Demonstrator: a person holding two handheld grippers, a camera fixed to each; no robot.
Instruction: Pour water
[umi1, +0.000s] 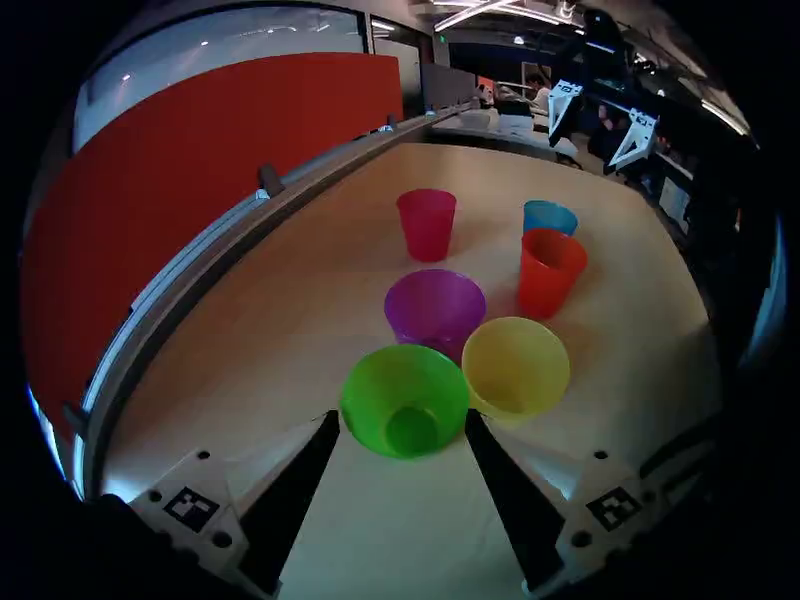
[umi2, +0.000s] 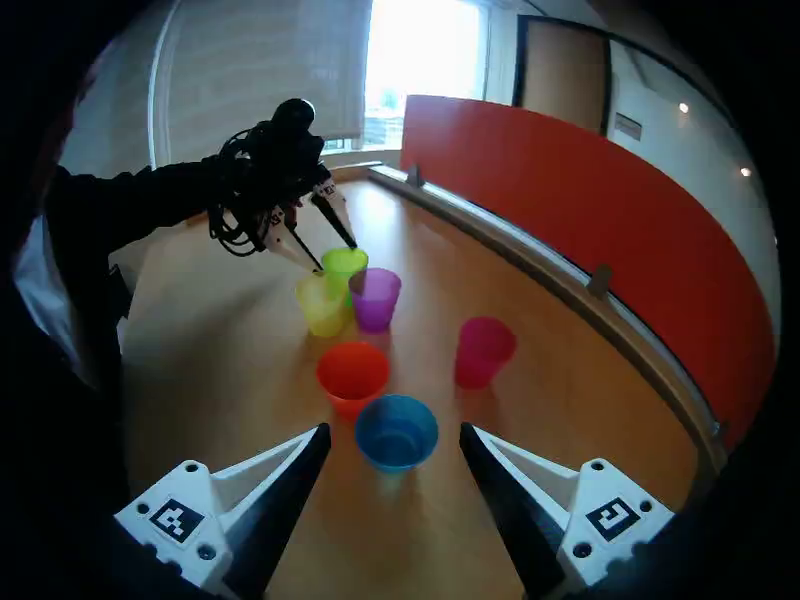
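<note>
The green cup (umi1: 405, 400) stands upright at the near end of a cluster of six, right between the fingers of the left tool (umi1: 401, 415). That tool's fingers are spread apart, their tips just beside the cup's wall on either side. Whether they touch it I cannot tell, and nothing suggests a squeeze yet. The blue cup (umi2: 396, 432) sits at the other end of the cluster, between the spread fingers of the right tool (umi2: 393, 428), with a clear gap on both sides.

This looks like the approach step: each tool is lined up on a cup and neither has gripped. The next move probably calls for closing one tool gently on its cup. These cups look like thin plastic, likely to flex or slip, so it should be lifted level before it is tipped over a neighbour.

Between the two lie the yellow cup (umi1: 515, 367), touching or nearly touching the green one, and the purple cup (umi1: 435, 310) just behind them. The orange cup (umi1: 550, 270) is near the blue one, and the pink cup (umi1: 427, 222) stands a little apart. All are upright and open-mouthed. I can make out no water in any of them, though the bottoms of the green and blue cups are too dark to be sure.

They rest on a pale wooden bench (umi1: 300, 330) edged by a red partition (umi1: 200, 150). In the right gripper view a dark sleeve (umi2: 130, 205) leads to the left tool.
</note>
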